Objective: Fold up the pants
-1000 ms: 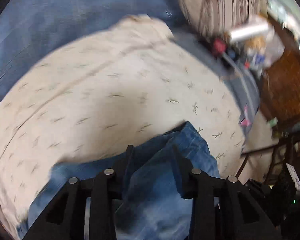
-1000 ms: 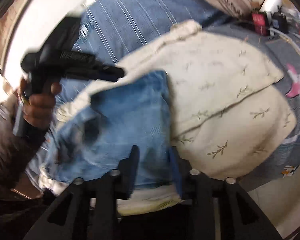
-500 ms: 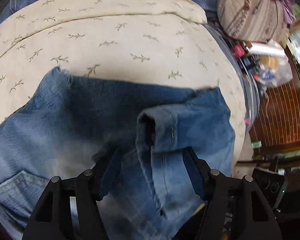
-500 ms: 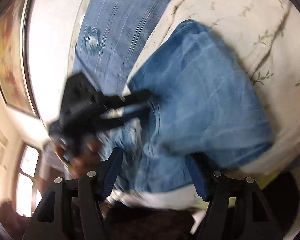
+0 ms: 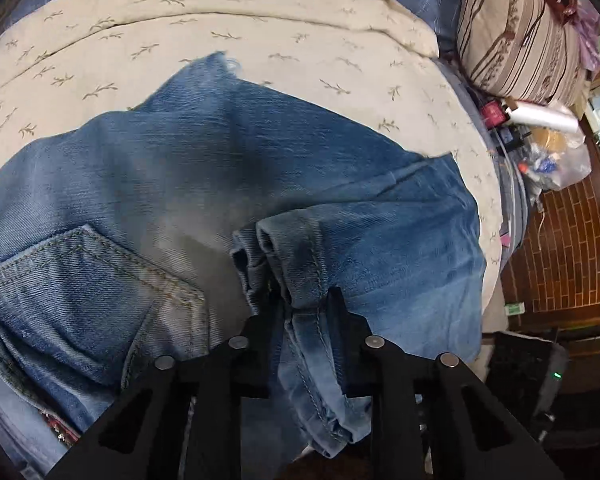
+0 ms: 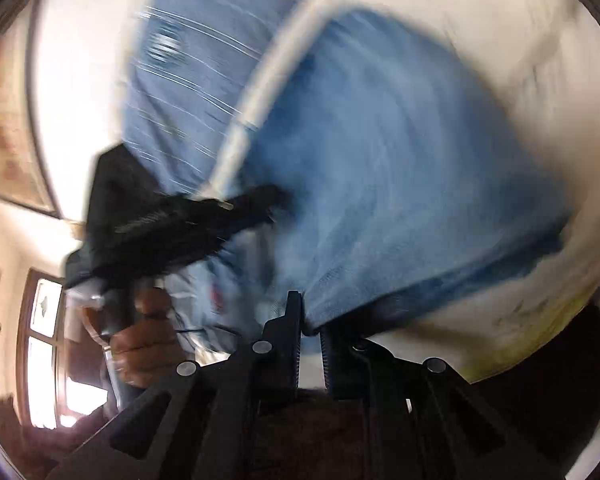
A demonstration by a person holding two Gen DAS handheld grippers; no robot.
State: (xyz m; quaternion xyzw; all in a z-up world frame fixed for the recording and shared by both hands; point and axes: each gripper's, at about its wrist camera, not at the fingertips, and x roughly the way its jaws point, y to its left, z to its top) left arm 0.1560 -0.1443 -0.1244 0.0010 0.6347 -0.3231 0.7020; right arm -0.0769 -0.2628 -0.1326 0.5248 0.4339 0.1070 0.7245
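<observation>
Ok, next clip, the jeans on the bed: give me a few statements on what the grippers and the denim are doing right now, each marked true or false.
1. The left gripper is shut on a bunched fold of the jeans. True.
2. The right gripper hangs open, clear of the denim. False: its jaws are nearly closed on an edge of the jeans.
3. The jeans lie on a cream quilt printed with small sprigs. True.
4. A back pocket shows in the left wrist view. True.
5. The striped pillow sits on top of the jeans. False: it lies apart, beyond the quilt's corner.
</observation>
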